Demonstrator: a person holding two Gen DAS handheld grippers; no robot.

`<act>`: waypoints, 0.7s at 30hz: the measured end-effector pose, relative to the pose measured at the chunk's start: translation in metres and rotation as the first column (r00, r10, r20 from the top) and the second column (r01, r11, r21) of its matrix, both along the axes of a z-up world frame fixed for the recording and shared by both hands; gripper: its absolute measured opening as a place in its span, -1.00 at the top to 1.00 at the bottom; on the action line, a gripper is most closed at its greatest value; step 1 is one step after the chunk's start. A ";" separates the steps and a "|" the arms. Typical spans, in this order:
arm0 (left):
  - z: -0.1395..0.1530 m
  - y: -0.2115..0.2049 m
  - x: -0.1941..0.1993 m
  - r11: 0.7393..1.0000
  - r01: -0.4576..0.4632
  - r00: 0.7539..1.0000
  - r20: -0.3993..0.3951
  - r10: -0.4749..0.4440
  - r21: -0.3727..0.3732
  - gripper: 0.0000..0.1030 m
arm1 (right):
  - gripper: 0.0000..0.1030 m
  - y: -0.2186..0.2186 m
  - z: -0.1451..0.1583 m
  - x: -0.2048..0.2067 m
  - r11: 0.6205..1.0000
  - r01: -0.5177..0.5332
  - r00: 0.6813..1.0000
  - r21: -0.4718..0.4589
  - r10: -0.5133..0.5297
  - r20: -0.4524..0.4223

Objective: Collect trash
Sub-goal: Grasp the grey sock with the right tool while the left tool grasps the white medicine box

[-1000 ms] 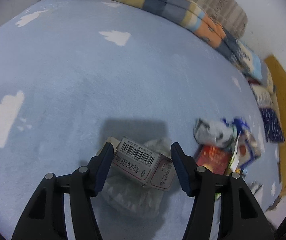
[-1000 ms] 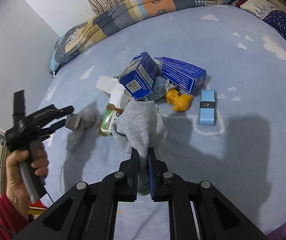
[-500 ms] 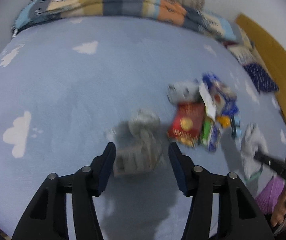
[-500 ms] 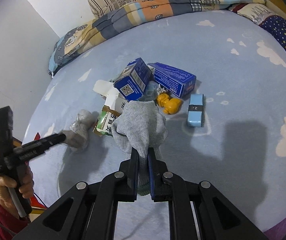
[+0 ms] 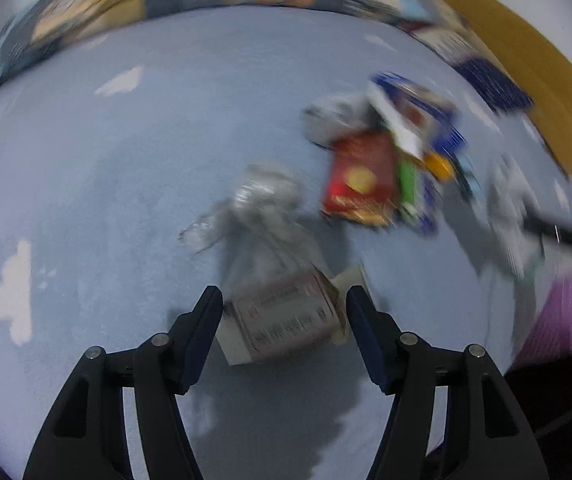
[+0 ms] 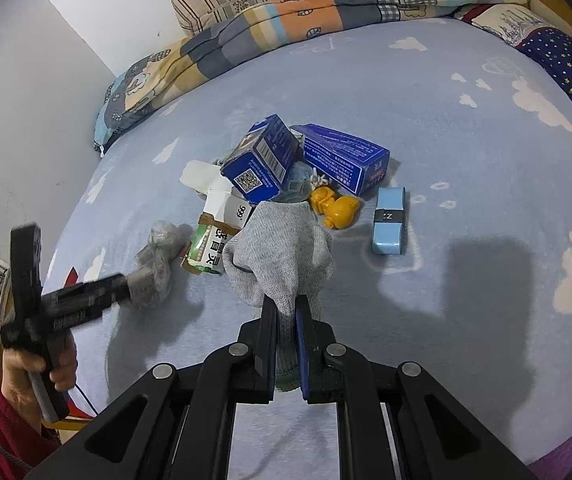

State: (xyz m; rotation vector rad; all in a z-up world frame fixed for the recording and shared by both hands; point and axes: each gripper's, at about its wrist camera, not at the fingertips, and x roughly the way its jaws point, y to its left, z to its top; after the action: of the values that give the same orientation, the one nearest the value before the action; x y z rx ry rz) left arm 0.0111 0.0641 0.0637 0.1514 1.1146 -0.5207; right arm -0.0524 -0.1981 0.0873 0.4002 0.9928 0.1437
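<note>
My left gripper (image 5: 284, 322) is open, its fingers on either side of a small white medicine box (image 5: 286, 316) on the blue bedsheet; the view is blurred, so contact is unclear. A crumpled clear plastic bag (image 5: 258, 208) lies just beyond the box. My right gripper (image 6: 286, 320) is shut on a grey sock (image 6: 282, 248) and holds it above the sheet. The left gripper also shows in the right wrist view (image 6: 126, 286), at the box beside the plastic bag (image 6: 158, 256).
A pile of trash lies mid-bed: two blue boxes (image 6: 262, 160), a green and white carton (image 6: 214, 236), a yellow toy (image 6: 335, 208), a light blue case (image 6: 389, 220), a red packet (image 5: 359, 176). A folded quilt (image 6: 286, 20) and pillows line the far edge.
The left gripper swung across the bed with the box between its fingers, and the box now sits lower and closer in its view. The right gripper kept hold of the sock, nearly still.
</note>
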 end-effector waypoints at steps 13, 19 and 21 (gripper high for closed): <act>-0.012 -0.028 -0.019 0.985 0.094 0.993 0.061 -0.104 0.145 -0.24 | 0.83 0.003 -0.002 -0.001 1.000 -0.016 1.000 -0.020 0.016 0.001; -0.024 -0.042 -0.016 0.980 0.036 0.996 0.077 -0.052 0.197 -0.04 | 0.83 0.009 -0.002 0.001 0.999 -0.028 1.000 -0.026 0.028 -0.001; -0.023 -0.043 -0.014 0.975 0.004 0.995 0.095 -0.025 0.221 0.10 | 0.83 0.010 -0.002 0.001 0.999 -0.032 0.999 -0.030 0.032 0.000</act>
State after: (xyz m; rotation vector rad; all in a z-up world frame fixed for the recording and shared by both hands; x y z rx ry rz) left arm -0.0028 0.0215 0.0409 0.3752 1.0747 -0.3970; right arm -0.0517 -0.1878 0.0853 0.3573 1.0002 0.1576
